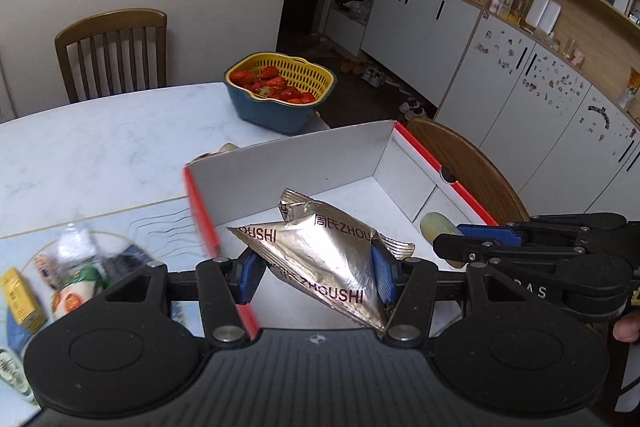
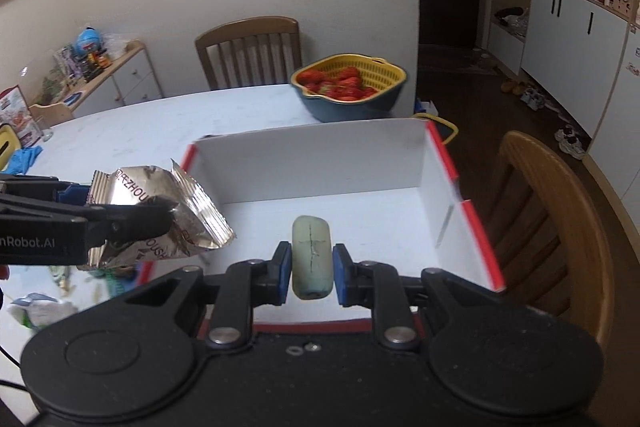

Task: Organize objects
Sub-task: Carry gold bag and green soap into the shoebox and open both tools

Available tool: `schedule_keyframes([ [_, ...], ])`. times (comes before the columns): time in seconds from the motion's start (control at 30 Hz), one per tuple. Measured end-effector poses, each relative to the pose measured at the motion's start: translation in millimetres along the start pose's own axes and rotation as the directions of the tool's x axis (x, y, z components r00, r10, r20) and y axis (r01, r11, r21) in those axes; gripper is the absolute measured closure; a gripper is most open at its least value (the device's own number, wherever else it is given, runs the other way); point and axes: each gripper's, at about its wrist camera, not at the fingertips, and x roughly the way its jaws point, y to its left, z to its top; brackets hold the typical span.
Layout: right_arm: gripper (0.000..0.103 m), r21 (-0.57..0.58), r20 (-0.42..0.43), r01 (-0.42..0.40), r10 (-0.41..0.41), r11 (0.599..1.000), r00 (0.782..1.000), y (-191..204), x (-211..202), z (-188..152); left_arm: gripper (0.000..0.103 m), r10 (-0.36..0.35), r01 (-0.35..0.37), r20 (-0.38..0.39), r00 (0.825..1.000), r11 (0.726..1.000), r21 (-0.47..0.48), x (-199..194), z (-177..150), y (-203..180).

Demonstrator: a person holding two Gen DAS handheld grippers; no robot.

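Note:
A crumpled silver foil packet (image 1: pixel 320 259) printed ZHOUSHI is pinched between the blue pads of my left gripper (image 1: pixel 316 273), above the near left part of an open white box with red edges (image 1: pixel 304 167). In the right wrist view, my right gripper (image 2: pixel 312 267) is shut on a pale green rounded block (image 2: pixel 312 259), held over the white floor of the box (image 2: pixel 320 155). The left gripper (image 2: pixel 124 203) with the packet (image 2: pixel 188 223) hangs over the box's left wall. The right gripper (image 1: pixel 448 239) and the block (image 1: pixel 434 227) appear at the right of the left wrist view.
A blue and yellow basket of strawberries (image 1: pixel 280 87) stands on the marble table (image 1: pixel 100 147) behind the box. Several packets and a yellow carton (image 1: pixel 22 299) lie left of the box. Wooden chairs (image 1: pixel 112 51) (image 2: pixel 552 211) stand at the far side and the right.

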Motion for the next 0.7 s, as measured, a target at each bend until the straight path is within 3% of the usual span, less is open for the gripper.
schedule_keyframes([
  [0.13,0.083,-0.024,-0.015,0.011,-0.012,1.000,1.000,-15.9,12.9,3.3,0.048,0.008,-0.009,-0.036,0.999,0.999,-0.039,28.0,12.9,-6.3],
  [0.4,0.083,-0.082,-0.077,0.012,-0.019,0.997,0.997,-30.5,46.5,7.7,0.048,0.038,-0.039,-0.089,0.995,0.999,-0.008,81.3,31.5,-22.6],
  [0.7,0.083,-0.163,-0.202,-0.007,-0.027,0.987,0.979,-28.5,94.4,7.5,0.048,0.097,-0.114,-0.213,0.972,0.991,-0.070,141.8,32.3,-12.8],
])
